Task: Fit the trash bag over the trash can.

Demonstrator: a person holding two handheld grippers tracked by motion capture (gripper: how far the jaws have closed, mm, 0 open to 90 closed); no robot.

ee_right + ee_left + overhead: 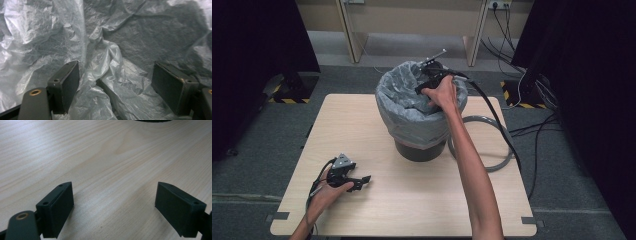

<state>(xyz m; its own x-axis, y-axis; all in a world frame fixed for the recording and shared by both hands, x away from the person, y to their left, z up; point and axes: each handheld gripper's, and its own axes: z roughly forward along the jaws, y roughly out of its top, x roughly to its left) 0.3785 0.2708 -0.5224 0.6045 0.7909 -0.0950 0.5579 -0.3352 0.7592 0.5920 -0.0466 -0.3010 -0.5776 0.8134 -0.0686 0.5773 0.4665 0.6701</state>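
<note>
The grey plastic liner (412, 117) drapes over the rim of a dark bin (421, 150) that stands at the far middle of the wooden table (422, 205). The right gripper (428, 85) reaches down into the bin's mouth, its jaws standing wide apart over crumpled liner folds (110, 75), clamping nothing. A grey ring (492, 162) lies on the table just right of the bin. At the near left, the left gripper (359, 181) rests low over the tabletop, jaws spread wide with bare wood between them.
</note>
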